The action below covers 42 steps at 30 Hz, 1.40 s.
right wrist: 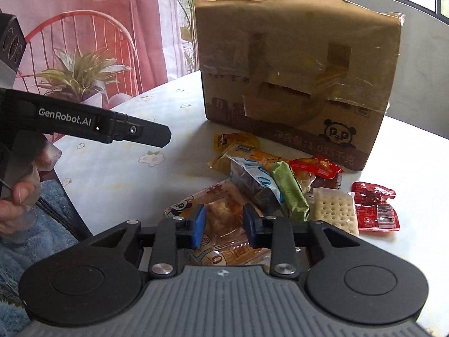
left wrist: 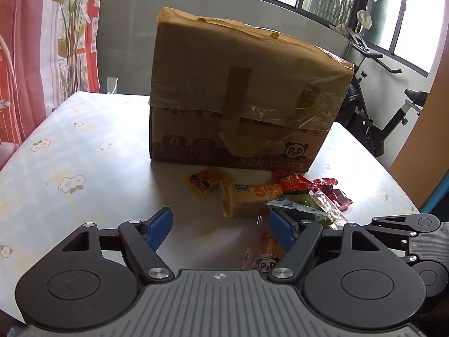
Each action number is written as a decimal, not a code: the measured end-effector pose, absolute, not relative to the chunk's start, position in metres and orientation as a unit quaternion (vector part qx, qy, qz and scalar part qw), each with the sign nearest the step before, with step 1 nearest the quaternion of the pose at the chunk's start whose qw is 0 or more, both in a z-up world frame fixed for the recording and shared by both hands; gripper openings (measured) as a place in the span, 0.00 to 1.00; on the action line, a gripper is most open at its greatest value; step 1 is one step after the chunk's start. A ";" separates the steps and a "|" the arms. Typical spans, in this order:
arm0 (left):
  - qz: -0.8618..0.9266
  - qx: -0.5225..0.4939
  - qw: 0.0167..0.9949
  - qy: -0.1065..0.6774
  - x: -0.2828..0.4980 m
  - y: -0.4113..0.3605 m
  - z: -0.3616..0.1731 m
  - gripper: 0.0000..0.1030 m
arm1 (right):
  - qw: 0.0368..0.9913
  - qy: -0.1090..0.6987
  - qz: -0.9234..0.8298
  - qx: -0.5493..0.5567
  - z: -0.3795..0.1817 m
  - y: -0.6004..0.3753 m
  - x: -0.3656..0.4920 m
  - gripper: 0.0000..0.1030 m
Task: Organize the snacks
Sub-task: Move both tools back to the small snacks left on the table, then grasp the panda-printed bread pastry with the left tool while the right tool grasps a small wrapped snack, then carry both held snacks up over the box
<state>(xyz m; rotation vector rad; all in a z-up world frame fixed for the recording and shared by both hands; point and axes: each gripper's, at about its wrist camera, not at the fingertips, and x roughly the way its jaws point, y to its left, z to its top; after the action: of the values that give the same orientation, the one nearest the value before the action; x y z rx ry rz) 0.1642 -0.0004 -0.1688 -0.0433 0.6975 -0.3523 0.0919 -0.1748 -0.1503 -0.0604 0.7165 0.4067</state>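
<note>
A taped cardboard box (left wrist: 238,98) (right wrist: 294,84) stands upright on the table. In front of it lies a heap of snack packs: a yellow one (right wrist: 235,140), a blue-white one (right wrist: 252,179), a green one (right wrist: 289,191), a cracker pack (right wrist: 334,207) and red ones (right wrist: 373,207). My right gripper (right wrist: 225,226) is shut on a clear bread pack with a panda print (right wrist: 221,210) at the heap's near edge. My left gripper (left wrist: 221,224) is open just left of the heap, over bare table, with the same bread pack (left wrist: 263,250) by its right finger.
The table (left wrist: 84,154) has a pale floral cloth. Its near left edge shows in the right wrist view, with a hand (right wrist: 16,196) and blue fabric (right wrist: 42,224) beyond it. An exercise bike (left wrist: 378,112) stands behind the table at the right.
</note>
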 end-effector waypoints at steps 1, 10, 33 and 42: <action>-0.174 -0.023 0.923 0.343 0.164 -0.001 -0.170 0.75 | 0.917 0.348 0.195 -0.025 -0.150 -0.177 0.092 0.25; -0.201 -0.027 0.911 0.360 0.162 -0.011 -0.179 0.75 | 0.927 0.327 0.181 -0.016 -0.148 -0.187 0.090 0.22; -0.290 0.057 0.860 0.415 0.174 -0.084 -0.218 0.94 | 0.950 0.293 0.066 0.085 -0.142 -0.240 0.086 0.20; -0.258 0.003 0.858 0.444 0.183 -0.062 -0.232 0.86 | 0.947 0.302 0.070 0.088 -0.149 -0.239 0.087 0.20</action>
<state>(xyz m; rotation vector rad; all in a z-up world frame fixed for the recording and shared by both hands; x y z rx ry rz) 0.1834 -0.0622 -0.2323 0.0055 0.9318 -0.5429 0.0870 -0.2389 -0.1486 0.1782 0.6160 0.1433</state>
